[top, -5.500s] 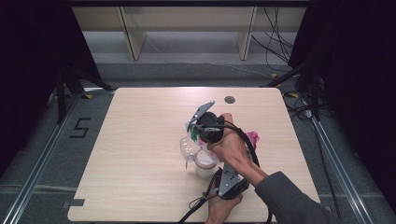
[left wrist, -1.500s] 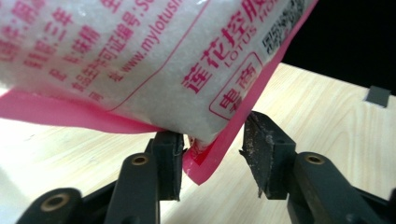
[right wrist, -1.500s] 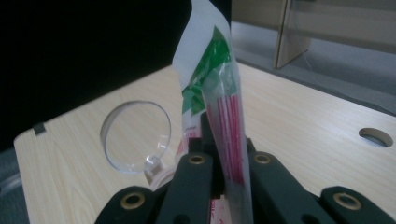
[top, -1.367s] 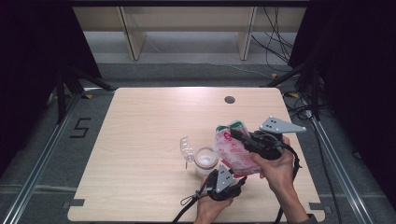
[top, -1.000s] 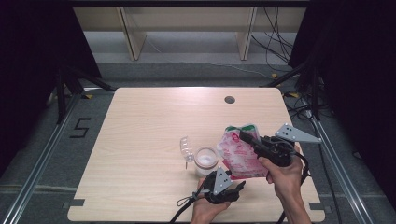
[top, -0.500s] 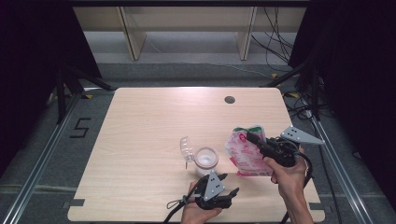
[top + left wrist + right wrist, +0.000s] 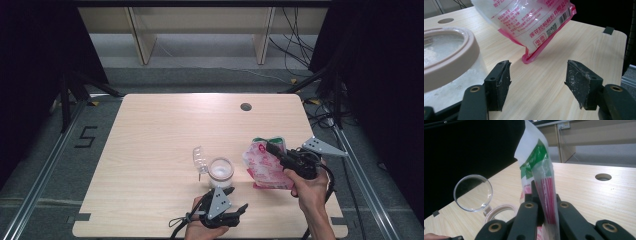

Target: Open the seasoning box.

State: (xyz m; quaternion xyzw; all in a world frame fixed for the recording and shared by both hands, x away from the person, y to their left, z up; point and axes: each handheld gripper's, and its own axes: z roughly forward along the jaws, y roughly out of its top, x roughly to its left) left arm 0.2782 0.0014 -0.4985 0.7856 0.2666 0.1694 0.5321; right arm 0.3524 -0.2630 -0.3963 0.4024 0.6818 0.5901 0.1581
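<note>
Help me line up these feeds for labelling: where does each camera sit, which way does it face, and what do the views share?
High view: above the person's side, looking forward and down on the table; both forearms enter below, left gripper, right gripper.
Left gripper view: rides the left gripper, looking low across the table past its open jaws at the pink bag and jar.
Right gripper view: rides the right gripper, jaws clamped on the bag's top, facing the jar's clear lid.
Shared: bag, jar, table hole.

The high view looks down on the table (image 7: pixel 150 150); both gripper views skim low, close, sharing the bag (image 7: pixel 529 22).
</note>
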